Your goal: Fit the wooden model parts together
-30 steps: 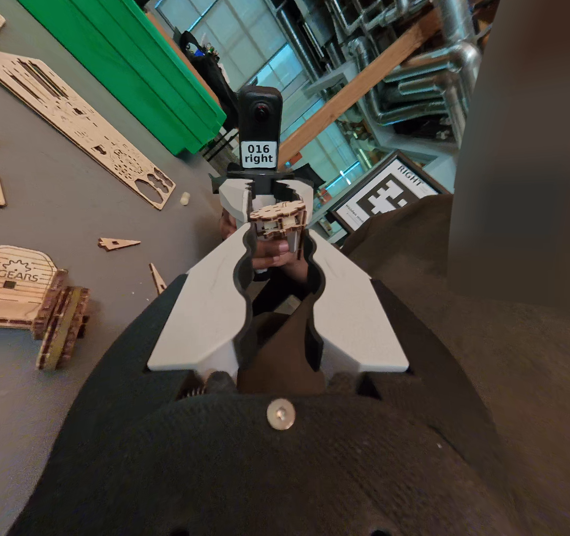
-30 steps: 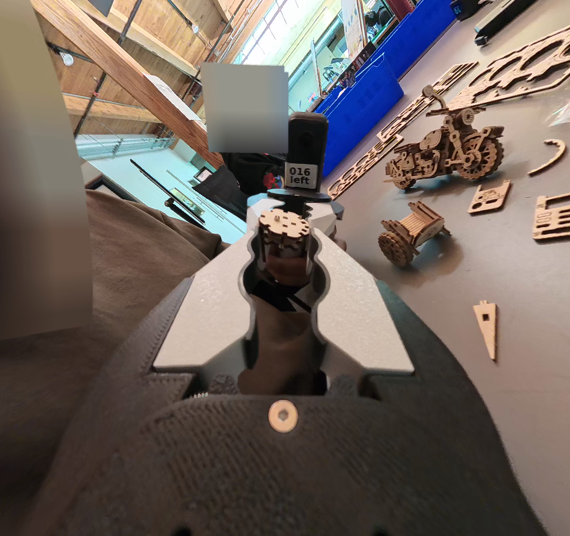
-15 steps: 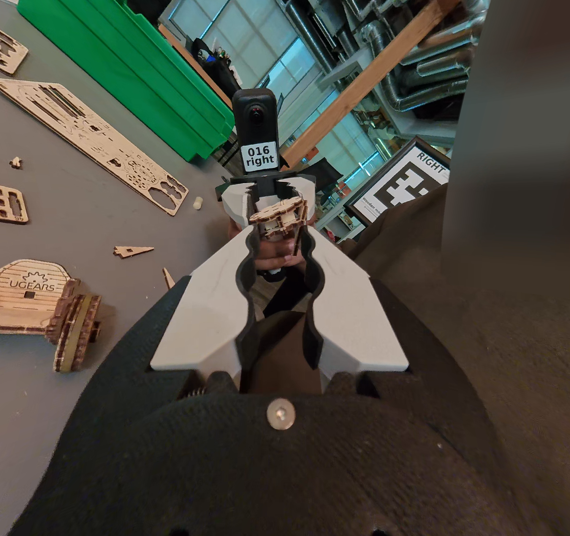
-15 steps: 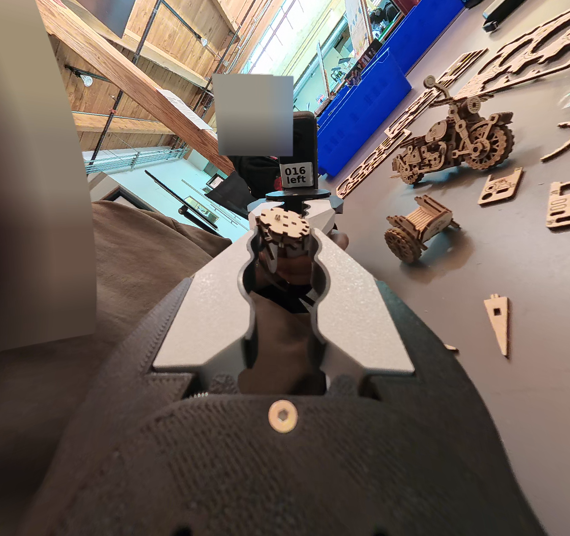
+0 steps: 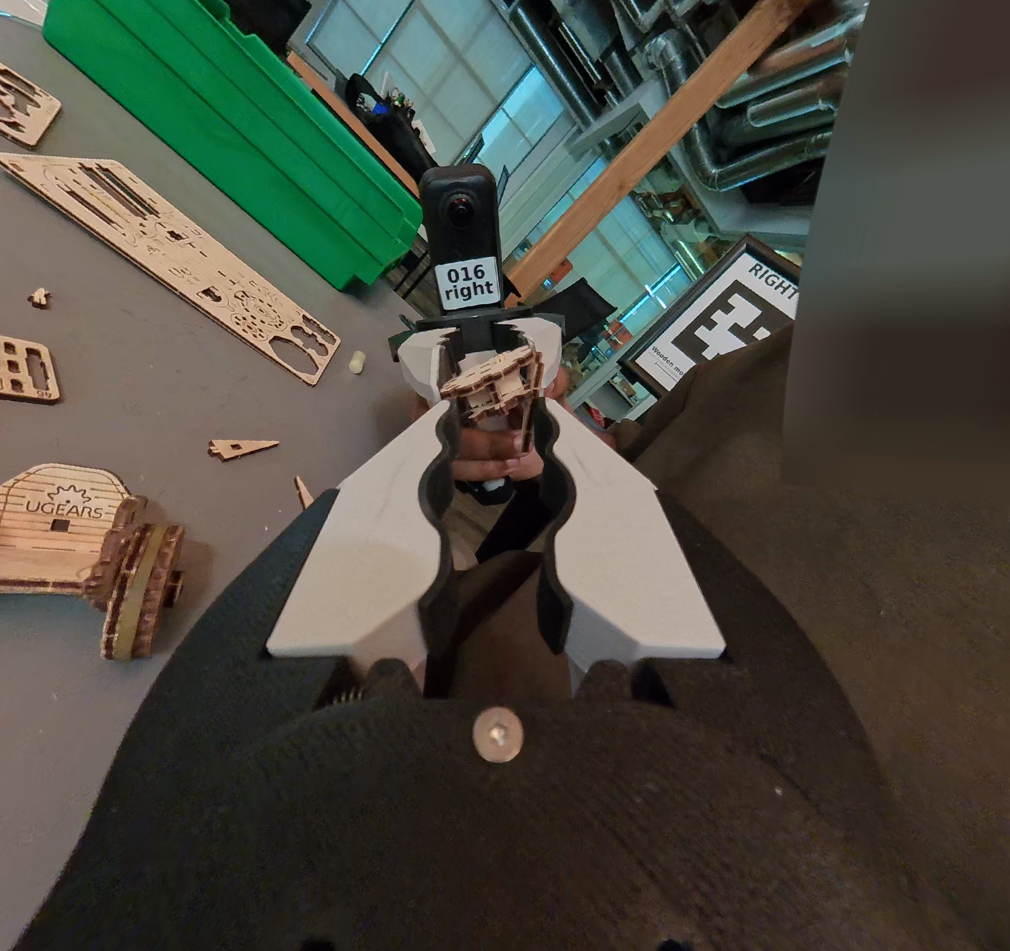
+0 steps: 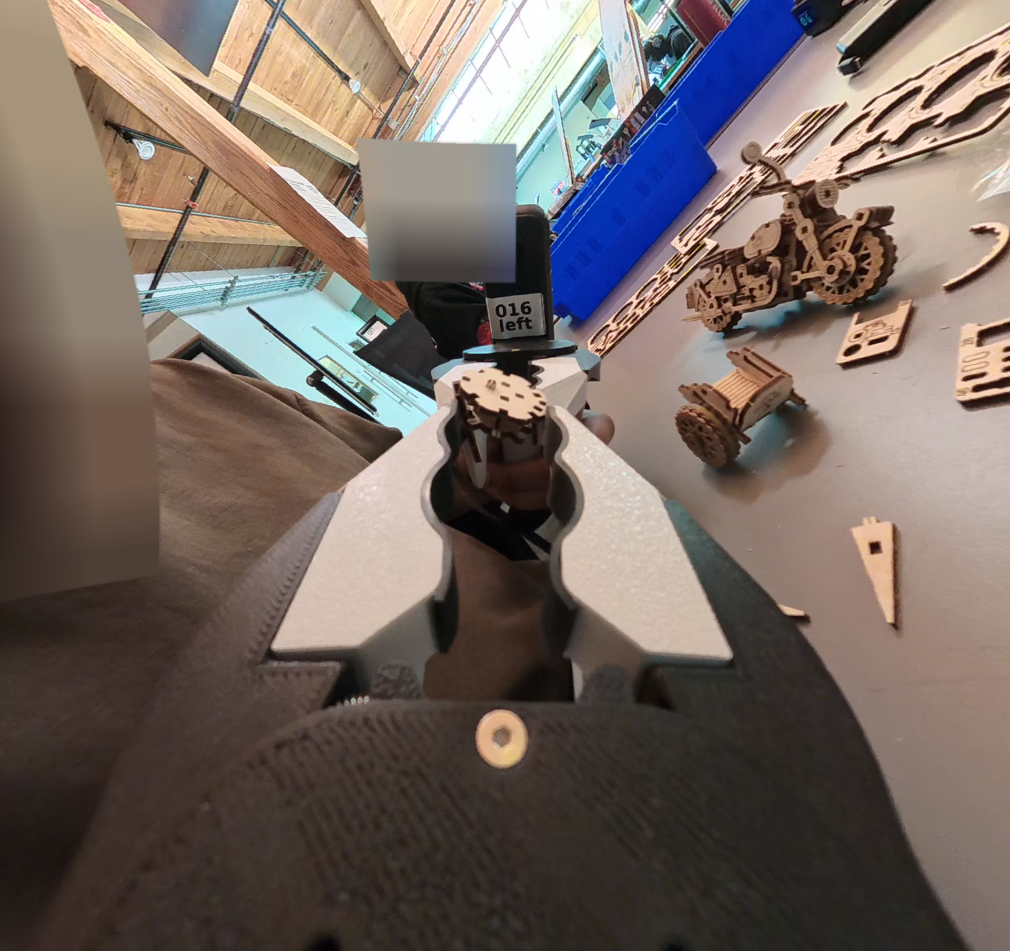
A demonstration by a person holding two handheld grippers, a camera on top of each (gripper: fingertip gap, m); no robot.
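Both grippers have tilted slightly; left gripper point(image 5: 492, 411) and right gripper point(image 6: 500, 421) apparently both clamp the gear subassembly point(image 5: 492, 383): light, fragile; grip its rim.

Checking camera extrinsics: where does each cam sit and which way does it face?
Left wrist view: sits behind the left gripper, looks along its fingers at the right gripper opposite, grey table on the left; brown sleeve below.
Right wrist view: behind the right gripper, faces the left gripper, table and wooden motorcycle on the right; sleeve on the left.
Shared: small wooden gear assembly held between both grippers, seen from opposite ends.
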